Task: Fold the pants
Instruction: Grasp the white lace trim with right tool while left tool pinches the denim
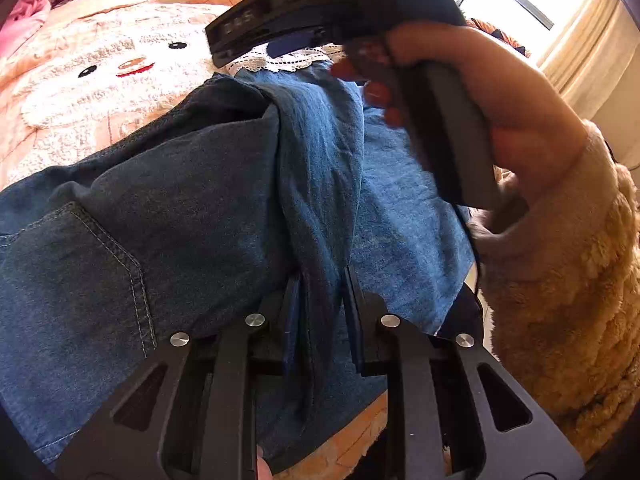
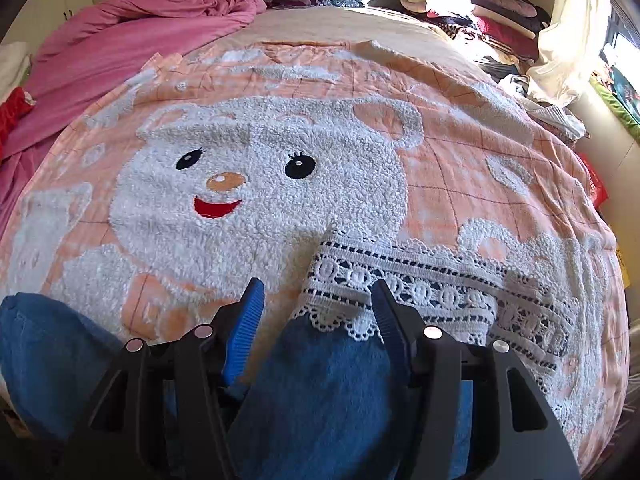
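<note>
Pinching a ridge of denim, the left gripper (image 1: 320, 304) has its two dark fingers (image 1: 294, 312) drawn in narrow on a bunched fold of the pants (image 1: 192, 216), and the cloth stands up between the pads; it reads as grasping the fabric, though how firmly the pads bite I cannot tell. From that pinch the fold runs away toward 12 o'clock in the left wrist view, with a stitched pocket seam lying off at 9 o'clock.

The right gripper (image 2: 318, 312) stands about half open, its blue ribbed pads (image 2: 246, 328) released and clear of cloth. Between them lies the corner of one leg, where blue denim meets the white lace hem (image 2: 400, 292); the lace spreads out toward 3 o'clock. No pad presses on it yet, as far as the right wrist view shows.

In the left wrist view a hand (image 1: 472, 100) in a fluffy tan sleeve (image 1: 568, 280) holds that right tool, up at 1 o'clock over the pants.

Everything lies on the peach bear blanket (image 2: 260, 184) covering the bed; a pink quilt (image 2: 120, 32) is heaped at 10 o'clock and a pile of clothes (image 2: 460, 4) at 1 o'clock.

To do this step well, I judge the right pads should come down over the hem corner and take both layers cleanly before any lift. Both grips then want to rise together, keeping the leg taut and its edges aligned, so the fold lands flat rather than twisted.
</note>
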The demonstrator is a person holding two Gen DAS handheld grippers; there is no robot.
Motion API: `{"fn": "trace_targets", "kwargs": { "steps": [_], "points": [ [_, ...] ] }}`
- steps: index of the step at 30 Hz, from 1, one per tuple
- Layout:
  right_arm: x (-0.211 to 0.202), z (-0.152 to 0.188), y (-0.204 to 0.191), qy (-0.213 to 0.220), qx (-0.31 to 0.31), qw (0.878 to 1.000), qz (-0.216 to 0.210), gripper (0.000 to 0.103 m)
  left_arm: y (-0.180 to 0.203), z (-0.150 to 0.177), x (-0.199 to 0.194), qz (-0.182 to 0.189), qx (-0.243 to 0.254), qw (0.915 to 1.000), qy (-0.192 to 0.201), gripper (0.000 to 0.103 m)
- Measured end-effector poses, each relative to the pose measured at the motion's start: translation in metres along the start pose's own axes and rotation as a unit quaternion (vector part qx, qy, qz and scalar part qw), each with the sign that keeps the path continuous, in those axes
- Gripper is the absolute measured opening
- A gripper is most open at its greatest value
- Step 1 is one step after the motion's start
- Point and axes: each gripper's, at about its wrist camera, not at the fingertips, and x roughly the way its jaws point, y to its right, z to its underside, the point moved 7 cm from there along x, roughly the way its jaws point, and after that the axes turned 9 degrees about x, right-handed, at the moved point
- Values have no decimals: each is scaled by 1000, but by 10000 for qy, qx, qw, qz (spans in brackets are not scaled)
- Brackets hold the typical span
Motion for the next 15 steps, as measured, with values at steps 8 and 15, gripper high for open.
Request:
{"fn": "trace_targets", "kwargs": {
  "steps": [8, 15],
  "points": [
    [33, -3, 13, -219, 368, 9990, 88, 43, -2, -3, -1, 85, -26, 10000, 16, 15],
    [8, -4, 37, 158, 863, 9954, -383, 10, -3, -3, -10, 56, -117, 9998, 156, 16]
  ]
}}
